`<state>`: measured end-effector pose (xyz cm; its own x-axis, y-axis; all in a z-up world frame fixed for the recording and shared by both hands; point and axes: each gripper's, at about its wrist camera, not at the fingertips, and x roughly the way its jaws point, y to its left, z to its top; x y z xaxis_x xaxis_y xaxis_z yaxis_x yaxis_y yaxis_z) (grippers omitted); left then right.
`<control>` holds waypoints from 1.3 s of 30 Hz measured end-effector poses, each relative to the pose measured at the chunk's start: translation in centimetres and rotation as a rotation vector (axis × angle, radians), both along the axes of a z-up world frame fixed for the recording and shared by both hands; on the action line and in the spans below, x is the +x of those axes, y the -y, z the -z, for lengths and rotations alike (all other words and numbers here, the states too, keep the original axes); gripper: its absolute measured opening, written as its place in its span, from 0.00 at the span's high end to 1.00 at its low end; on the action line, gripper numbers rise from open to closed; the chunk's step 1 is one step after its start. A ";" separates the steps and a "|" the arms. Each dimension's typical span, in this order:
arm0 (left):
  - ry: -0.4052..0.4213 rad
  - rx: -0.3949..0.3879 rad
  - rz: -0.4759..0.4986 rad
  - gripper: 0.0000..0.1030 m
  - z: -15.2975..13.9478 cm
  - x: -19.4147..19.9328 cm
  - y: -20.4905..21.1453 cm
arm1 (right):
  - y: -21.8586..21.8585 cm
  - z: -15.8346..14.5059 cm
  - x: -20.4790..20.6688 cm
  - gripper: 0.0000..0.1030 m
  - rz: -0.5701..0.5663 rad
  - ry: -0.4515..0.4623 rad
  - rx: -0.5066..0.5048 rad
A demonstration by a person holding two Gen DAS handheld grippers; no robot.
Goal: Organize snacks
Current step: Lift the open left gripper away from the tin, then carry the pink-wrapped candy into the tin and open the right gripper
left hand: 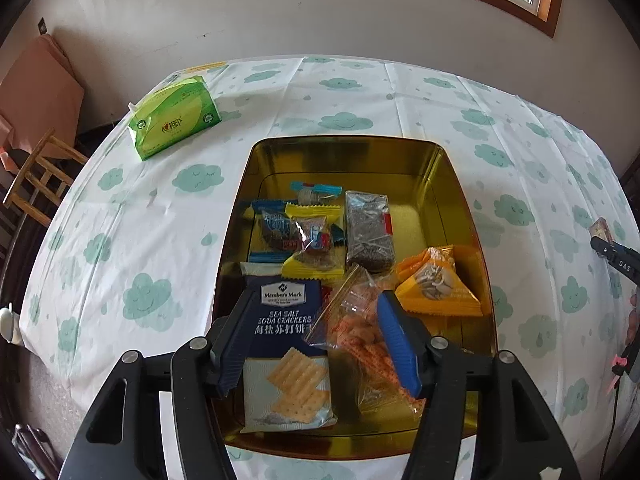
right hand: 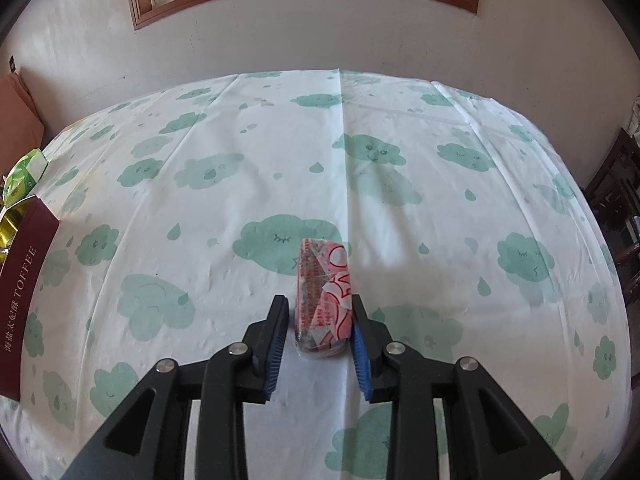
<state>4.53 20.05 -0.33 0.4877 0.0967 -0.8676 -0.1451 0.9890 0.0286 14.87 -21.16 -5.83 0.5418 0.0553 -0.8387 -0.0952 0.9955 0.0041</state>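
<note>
A gold tin (left hand: pixel 460 184) sits on the cloud-print tablecloth and holds several snack packets. My left gripper (left hand: pixel 316 300) hovers over its near end, open, with a blue Sea Salt Soda Crackers packet (left hand: pixel 286 356) and a clear packet of orange sticks (left hand: pixel 360 328) lying between its fingers. In the right wrist view a red-and-white wrapped snack (right hand: pixel 324 300) lies on the cloth. My right gripper (right hand: pixel 318 304) is open around it, the right pad touching it and a small gap at the left pad. The tin's maroon "TOFFEE" side (right hand: pixel 24 292) shows at far left.
A green tissue pack (left hand: pixel 176 116) lies at the table's far left. A wooden chair (left hand: pixel 40 184) stands off the left edge. The wall and a window run behind the table. The other gripper (left hand: pixel 616 258) shows at the right edge.
</note>
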 end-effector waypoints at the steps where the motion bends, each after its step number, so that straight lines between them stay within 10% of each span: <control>1: 0.001 0.002 -0.003 0.44 0.0 -0.3 -0.1 | -0.2 0.0 0.2 0.60 -0.011 -0.024 0.001; 14: 0.014 -0.011 -0.004 0.42 0.1 -2.0 -0.1 | 0.5 -0.5 1.8 0.68 0.021 -0.154 0.045; 39: 0.046 -0.043 -0.036 0.23 -0.1 -4.1 -0.3 | -5.9 -3.9 -2.7 0.77 -0.024 0.050 -0.015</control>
